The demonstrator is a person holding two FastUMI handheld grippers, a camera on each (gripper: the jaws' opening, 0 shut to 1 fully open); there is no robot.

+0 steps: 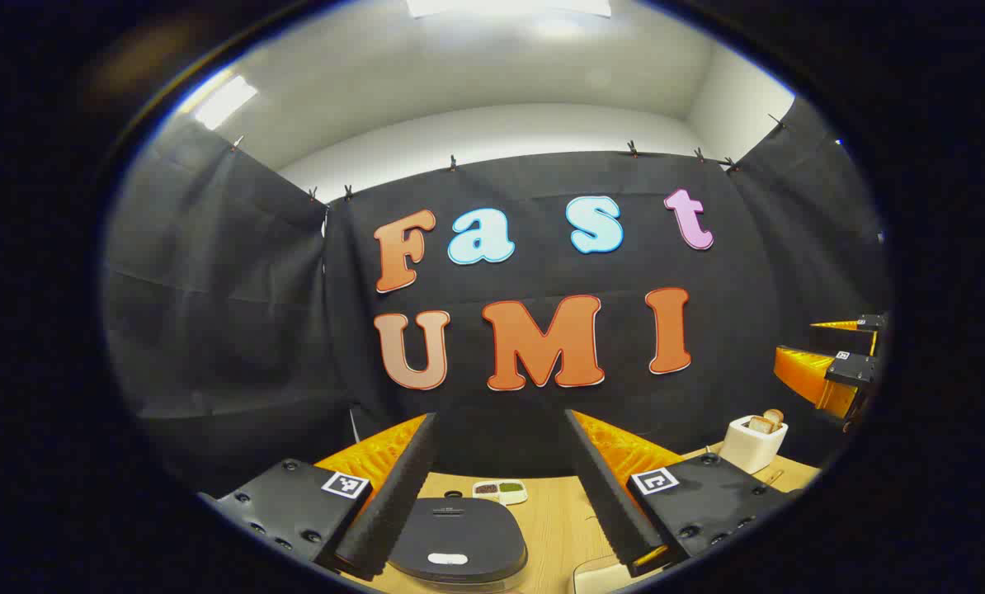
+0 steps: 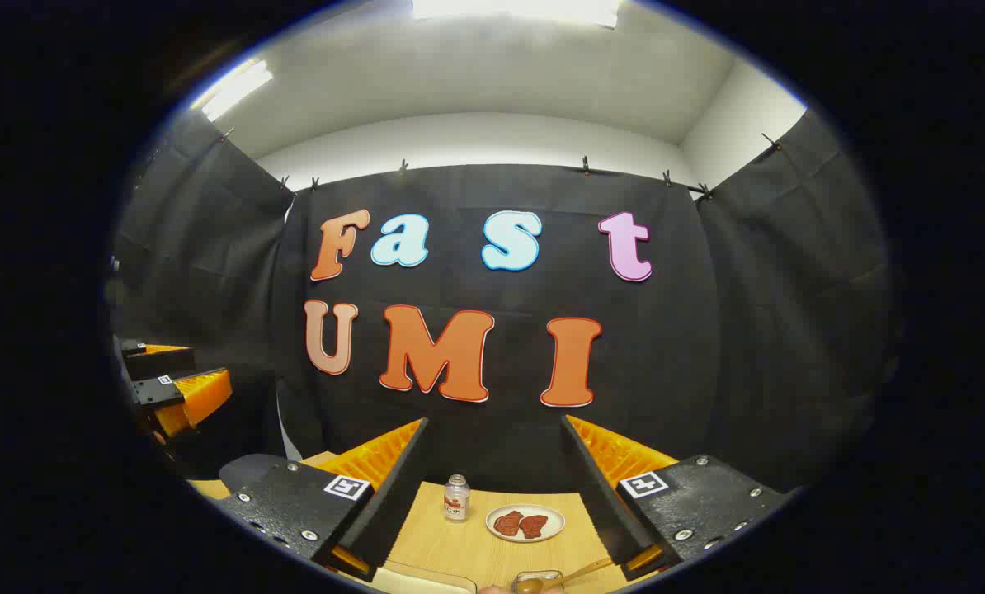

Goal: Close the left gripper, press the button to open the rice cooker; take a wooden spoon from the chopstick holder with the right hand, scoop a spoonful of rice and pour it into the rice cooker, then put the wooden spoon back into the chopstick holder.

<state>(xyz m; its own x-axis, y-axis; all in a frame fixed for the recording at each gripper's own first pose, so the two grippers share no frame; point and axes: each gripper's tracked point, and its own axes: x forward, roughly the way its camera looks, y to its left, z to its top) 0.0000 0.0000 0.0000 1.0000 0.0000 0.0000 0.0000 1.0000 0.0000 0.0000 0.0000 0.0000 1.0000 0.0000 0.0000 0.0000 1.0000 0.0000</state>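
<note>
**Both grippers raised and open, rice cooker lid still down**

Nearest in the left gripper view is the left gripper (image 1: pixel 501 487) itself, its two fingers spread wide with nothing between them. Just beyond, low on the wooden table (image 1: pixel 554 520), sits the rice cooker (image 1: pixel 458 540), a dark rounded lid lying flat and closed with a pale button (image 1: pixel 448 558) on its near edge. The cooker lies straight ahead of this gripper and below it, between the lines of the two fingers and slightly toward the left one. I judge the first step not yet done: the jaws would have to close, then go forward and down onto that button, and the left gripper is plainly the nearer of the two.

Farther off, a small white divided dish (image 1: pixel 500 492) with dark and green contents rests behind the cooker. To the far right stands the white chopstick holder (image 1: pixel 753 444), upright, with pale wooden ends poking from its top; I can't tell which is the spoon. Near it hangs the right gripper (image 1: pixel 831 363), above and to the right.

In the right gripper view that gripper's own fingers also stand wide apart, holding nothing. Ahead lie a plate (image 2: pixel 525 523) of reddish pieces and a small bottle (image 2: pixel 456 498) to its left.
</note>
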